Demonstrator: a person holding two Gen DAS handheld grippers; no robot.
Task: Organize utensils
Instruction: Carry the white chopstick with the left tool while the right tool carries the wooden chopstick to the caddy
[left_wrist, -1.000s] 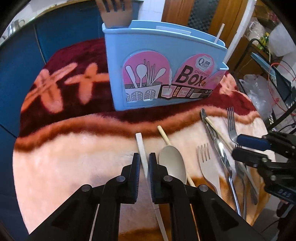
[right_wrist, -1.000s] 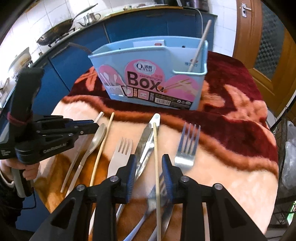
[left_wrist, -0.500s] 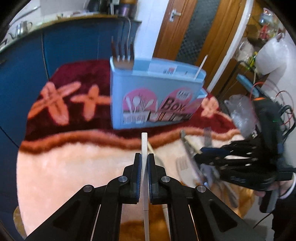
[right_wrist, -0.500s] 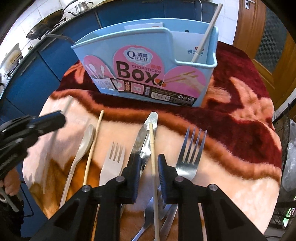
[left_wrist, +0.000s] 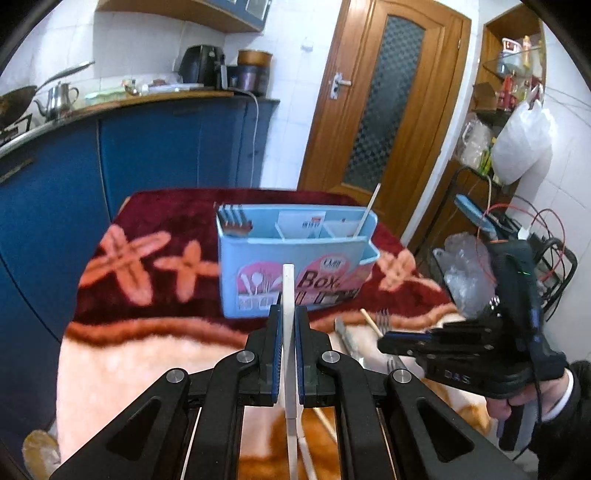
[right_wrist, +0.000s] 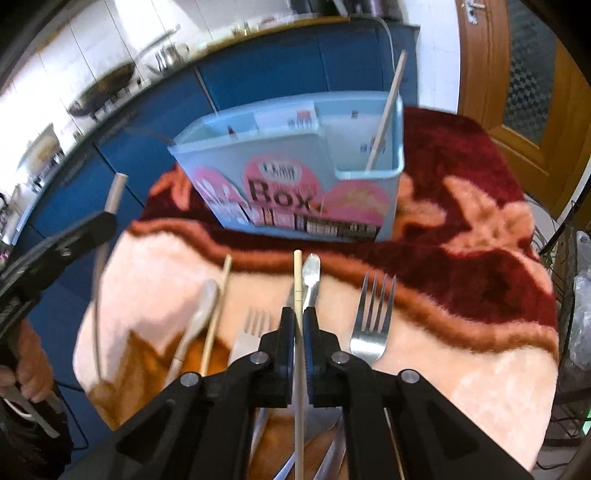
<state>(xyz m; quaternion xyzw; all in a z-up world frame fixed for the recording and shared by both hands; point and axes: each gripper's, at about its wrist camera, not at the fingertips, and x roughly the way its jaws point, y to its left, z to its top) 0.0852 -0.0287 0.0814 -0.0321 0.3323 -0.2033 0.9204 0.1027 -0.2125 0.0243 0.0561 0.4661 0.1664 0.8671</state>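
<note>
The left gripper (left_wrist: 288, 325) is clamped on a flat white plastic stick (left_wrist: 288, 291), which has been raised off the cloth since a second ago, so that the room is now seen above the holder. The right gripper (right_wrist: 299, 325), wide around a thin pale wooden chopstick (right_wrist: 298, 295) a second ago, is now pressed shut on it. At twelve o'clock of both stands the light-blue plastic utensil box (left_wrist: 295, 266), with a brown fork head and one chopstick already inside. A steel fork (right_wrist: 371, 317), a knife (right_wrist: 310, 280) and a pale spoon (right_wrist: 201, 314) are left on the plush red-and-peach cloth (right_wrist: 461, 354). Blue cabinets (left_wrist: 147, 155) are seen at ten o'clock, a wooden door (left_wrist: 376, 96) at one.
</note>
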